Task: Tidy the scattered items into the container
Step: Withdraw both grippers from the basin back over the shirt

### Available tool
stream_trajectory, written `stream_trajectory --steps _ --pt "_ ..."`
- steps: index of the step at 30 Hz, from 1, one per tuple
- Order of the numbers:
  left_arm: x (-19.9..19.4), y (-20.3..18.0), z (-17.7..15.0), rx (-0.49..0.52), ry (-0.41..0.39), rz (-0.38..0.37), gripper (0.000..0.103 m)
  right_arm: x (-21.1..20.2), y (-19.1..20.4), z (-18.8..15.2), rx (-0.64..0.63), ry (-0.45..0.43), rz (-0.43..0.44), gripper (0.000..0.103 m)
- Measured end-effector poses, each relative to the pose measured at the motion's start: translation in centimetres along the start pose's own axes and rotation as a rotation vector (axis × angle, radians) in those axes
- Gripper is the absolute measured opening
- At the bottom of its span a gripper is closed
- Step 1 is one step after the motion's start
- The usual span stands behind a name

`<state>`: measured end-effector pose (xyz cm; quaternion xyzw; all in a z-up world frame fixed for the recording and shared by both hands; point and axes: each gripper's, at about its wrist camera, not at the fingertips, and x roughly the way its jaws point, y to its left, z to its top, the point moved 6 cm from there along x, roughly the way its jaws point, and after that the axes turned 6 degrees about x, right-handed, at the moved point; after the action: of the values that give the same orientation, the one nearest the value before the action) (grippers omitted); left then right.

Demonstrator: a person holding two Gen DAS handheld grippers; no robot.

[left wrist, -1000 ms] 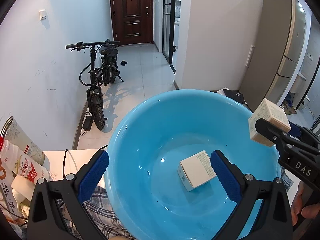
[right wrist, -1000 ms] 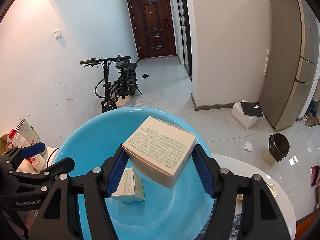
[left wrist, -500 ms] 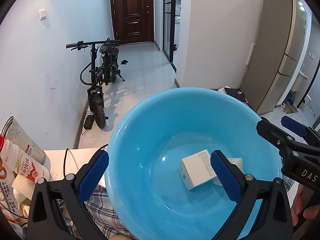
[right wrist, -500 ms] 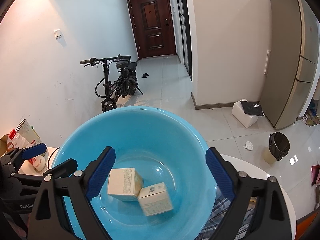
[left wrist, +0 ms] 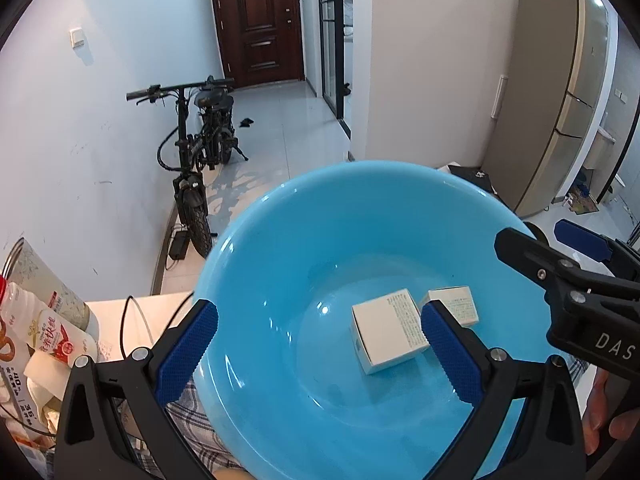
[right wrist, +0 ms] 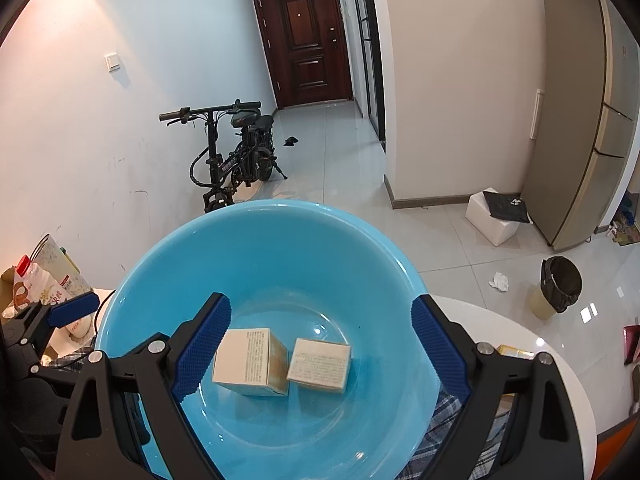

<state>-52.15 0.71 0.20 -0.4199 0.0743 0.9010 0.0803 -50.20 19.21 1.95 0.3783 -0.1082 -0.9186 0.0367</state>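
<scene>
Your right gripper [right wrist: 320,344] hangs over the blue basin [right wrist: 256,240], jaws spread wide, nothing between the pads. Your left gripper [left wrist: 316,344] is over the same basin, also spread wide and empty. Both boxes lie on the basin's floor: the larger box [right wrist: 250,362] and the smaller box [right wrist: 320,366] side by side, touching or nearly so (can't tell which). The basin sits on a plaid cloth [right wrist: 452,436] on a white table [right wrist: 520,344].

Both fisheye views: bright, even, sharp indoor light. Glare on the glossy floor tiles [left wrist: 264,176] and blue basin [right wrist: 256,264]. Strong edge curvature, black vignette corners.
</scene>
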Motion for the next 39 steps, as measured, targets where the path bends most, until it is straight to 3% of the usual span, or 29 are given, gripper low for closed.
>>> stream_trajectory --steps 9,39 --pt "-0.3 -0.1 -1.1 -0.008 0.033 -0.012 0.103 0.1 -0.5 -1.3 0.042 0.070 0.045 0.091" --pt "-8.6 -0.4 -3.3 -0.046 -0.025 0.008 0.103 -7.7 2.0 -2.3 -0.054 0.011 0.001 0.091"
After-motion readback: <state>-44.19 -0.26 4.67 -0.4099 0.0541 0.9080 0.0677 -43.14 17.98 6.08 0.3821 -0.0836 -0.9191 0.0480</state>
